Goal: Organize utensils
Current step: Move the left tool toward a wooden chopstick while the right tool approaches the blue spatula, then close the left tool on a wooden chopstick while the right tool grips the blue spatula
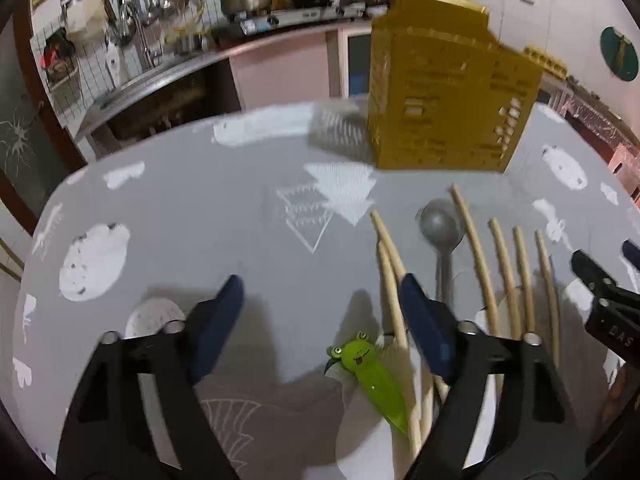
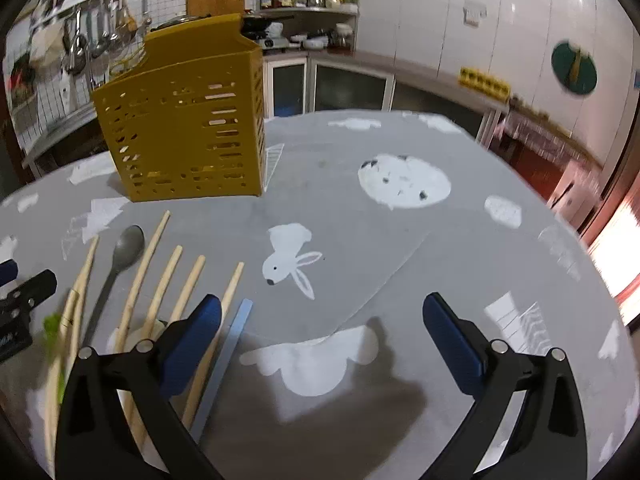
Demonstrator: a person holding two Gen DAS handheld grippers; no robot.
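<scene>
Ahead of both grippers, the yellow utensil holder (image 2: 188,120) stands upright on the grey tablecloth (image 2: 360,240). Between it and the grippers lie wooden chopsticks (image 2: 160,292), a grey spoon (image 2: 120,260) and a green frog-topped utensil (image 1: 372,376). The left gripper (image 1: 320,312) and right gripper (image 2: 320,328) both hang spread apart, holding nothing.

In front of you a yellow slotted utensil caddy (image 2: 184,120) stands upright at the far side, while nearer lie fanned wooden chopsticks (image 2: 158,294), a grey spoon (image 2: 120,258) among them, and a green frog-topped utensil (image 1: 370,376) leftmost.
</scene>
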